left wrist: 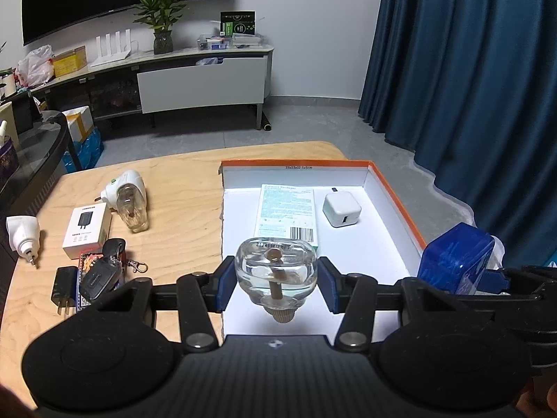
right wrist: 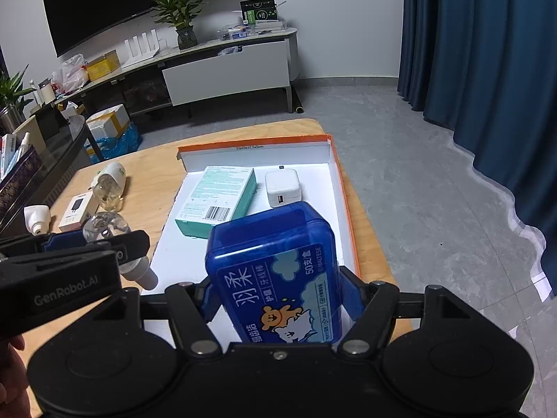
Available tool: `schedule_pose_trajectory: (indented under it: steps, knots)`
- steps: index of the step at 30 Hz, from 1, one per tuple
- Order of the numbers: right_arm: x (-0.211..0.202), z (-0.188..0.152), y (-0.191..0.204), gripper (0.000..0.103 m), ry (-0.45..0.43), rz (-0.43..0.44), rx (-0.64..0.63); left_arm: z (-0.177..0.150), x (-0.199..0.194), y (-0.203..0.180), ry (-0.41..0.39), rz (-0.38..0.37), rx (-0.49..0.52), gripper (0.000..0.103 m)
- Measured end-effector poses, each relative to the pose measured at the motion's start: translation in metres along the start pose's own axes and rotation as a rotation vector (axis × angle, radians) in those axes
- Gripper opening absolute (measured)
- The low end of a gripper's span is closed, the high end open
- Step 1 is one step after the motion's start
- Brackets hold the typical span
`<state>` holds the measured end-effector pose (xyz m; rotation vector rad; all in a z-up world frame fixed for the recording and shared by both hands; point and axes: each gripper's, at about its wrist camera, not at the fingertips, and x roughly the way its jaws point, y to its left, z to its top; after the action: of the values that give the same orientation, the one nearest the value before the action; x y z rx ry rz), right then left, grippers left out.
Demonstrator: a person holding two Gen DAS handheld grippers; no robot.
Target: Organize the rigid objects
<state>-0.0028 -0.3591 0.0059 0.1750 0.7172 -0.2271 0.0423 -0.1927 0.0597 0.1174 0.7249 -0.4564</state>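
Keys [left wrist: 104, 271], a black plug [left wrist: 64, 287] and a white charger box [left wrist: 87, 231] on the left of the desk [left wrist: 174, 188] show fully only in the left wrist view; the right wrist view alone shows the printed lid of the blue plastic box [right wrist: 275, 275], with its cartoon bear and lettering.

Both grippers point forward and downward over the near end of the white, orange-edged tray [left wrist: 397, 202], side by side, the left gripper [left wrist: 275, 280] to the left of the right gripper [right wrist: 278, 299]. A hand [right wrist: 10, 365] shows at the lower left edge of the right wrist view.

Left jaws stand fairly narrow, their blue pads pressed on either side of a clear glass refill bottle [left wrist: 276, 271] with a wick, its ribbed cap toward the camera, held above the tray's near left part. Right jaws stand wide, clamped on the sides of the blue plastic box, tilted above the tray's near right part.

Inside the tray lie a teal carton [left wrist: 287, 214] and a white power adapter [left wrist: 341, 210], just beside each other toward the far end. On the desk, left of the tray, lie a plug-in diffuser [left wrist: 128, 202] with its bottle and a white plug-in unit [left wrist: 22, 235].
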Motion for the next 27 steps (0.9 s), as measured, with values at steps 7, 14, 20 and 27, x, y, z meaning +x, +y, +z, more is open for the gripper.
schedule_pose_trajectory:
  steps: [7, 14, 20, 27]
  knots:
    - [0.0014, 0.0, 0.0016, 0.08, 0.005, -0.004, -0.006, -0.0014, 0.0012, 0.0013, 0.009, 0.006, -0.007, 0.05]
    - [0.0021, 0.0001, 0.0028, 0.08, 0.008, -0.007, -0.01, -0.004, 0.0025, 0.0013, 0.02, 0.003, -0.012, 0.05]
    - [0.0073, -0.0003, 0.0039, 0.08, 0.021, -0.009, -0.01, -0.0063, 0.0036, 0.002, 0.027, 0.005, -0.018, 0.05]
    - [0.009, -0.0001, 0.0031, 0.081, 0.022, -0.005, -0.009, -0.0072, 0.0046, 0.0025, 0.033, 0.005, -0.026, 0.05]
